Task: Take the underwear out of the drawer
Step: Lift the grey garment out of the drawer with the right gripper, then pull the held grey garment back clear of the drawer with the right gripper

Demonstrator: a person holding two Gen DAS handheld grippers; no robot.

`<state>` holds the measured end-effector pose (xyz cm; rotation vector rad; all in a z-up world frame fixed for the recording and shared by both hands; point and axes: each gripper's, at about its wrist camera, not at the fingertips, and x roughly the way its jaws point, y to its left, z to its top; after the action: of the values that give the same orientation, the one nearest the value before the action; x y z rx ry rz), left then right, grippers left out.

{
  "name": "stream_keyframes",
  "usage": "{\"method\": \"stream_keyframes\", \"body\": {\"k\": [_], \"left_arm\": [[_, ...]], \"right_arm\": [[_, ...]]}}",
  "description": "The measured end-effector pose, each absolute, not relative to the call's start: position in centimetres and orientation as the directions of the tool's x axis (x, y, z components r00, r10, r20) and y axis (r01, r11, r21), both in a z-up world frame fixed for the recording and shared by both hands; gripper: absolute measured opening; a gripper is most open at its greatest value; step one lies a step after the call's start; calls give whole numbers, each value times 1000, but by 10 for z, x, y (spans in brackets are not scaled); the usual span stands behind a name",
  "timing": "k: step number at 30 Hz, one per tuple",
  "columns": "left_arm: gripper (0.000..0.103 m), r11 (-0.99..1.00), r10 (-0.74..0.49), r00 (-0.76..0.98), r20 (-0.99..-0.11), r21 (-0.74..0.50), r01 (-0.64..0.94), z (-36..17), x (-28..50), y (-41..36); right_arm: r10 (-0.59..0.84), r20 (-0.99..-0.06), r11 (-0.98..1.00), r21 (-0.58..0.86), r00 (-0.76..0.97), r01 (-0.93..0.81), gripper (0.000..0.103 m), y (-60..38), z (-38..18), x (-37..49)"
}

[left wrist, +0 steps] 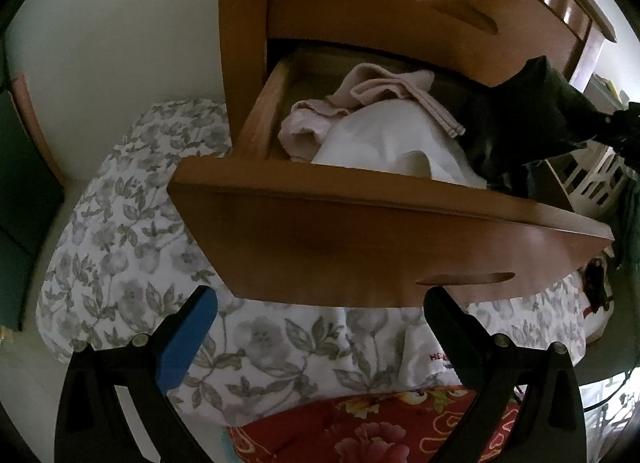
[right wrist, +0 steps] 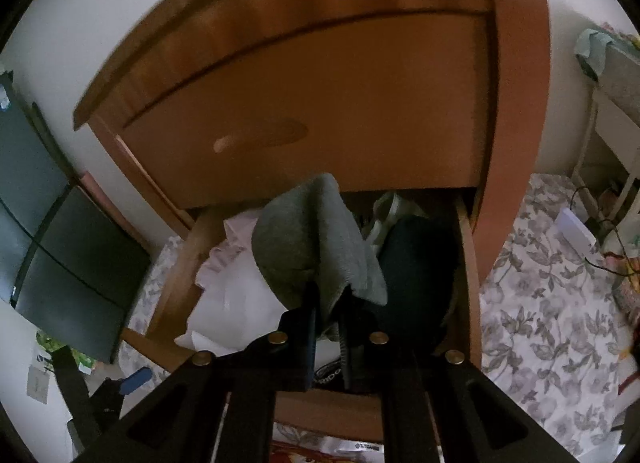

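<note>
The right gripper (right wrist: 329,295) had its jaws clamped on grey knitted underwear (right wrist: 308,239), held above the open wooden drawer (left wrist: 304,199). The left gripper (left wrist: 320,303) hung wide open, empty, just before the drawer front.

Pink (left wrist: 320,119), white (left wrist: 384,147) and dark clothes (right wrist: 416,275) are held in the open drawer (left wrist: 360,223), ahead of the left claw (left wrist: 320,327), above a floral bed (left wrist: 132,263).

Floral grey-and-white bedsheet (left wrist: 132,247) spread below and beside the wooden unit. Red patterned cushion (left wrist: 360,431) at the bottom edge. White slatted basket (left wrist: 596,179) far right. Dark panel (right wrist: 76,263) against white wall (left wrist: 120,43), left.
</note>
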<state>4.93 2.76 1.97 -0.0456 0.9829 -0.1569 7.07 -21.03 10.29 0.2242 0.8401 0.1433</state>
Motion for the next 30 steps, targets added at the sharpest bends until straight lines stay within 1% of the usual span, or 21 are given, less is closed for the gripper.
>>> {"method": "stream_keyframes", "body": {"k": [11,21,30], "left_arm": [[103,988,-143,559,-816,-86,126,30,43,20],[103,988,-138,582,-802,-73,133,44,33,13],[103,988,-137,602,-786,-62,143,57,22,6]], "right_arm": [[233,-648,960,271,725,-66,9,-222,134,40],[232,-588,962,254,775,-96,9,-225,165,15],[234,-513,964,231,826,-129,9,-228,197,-14]]}}
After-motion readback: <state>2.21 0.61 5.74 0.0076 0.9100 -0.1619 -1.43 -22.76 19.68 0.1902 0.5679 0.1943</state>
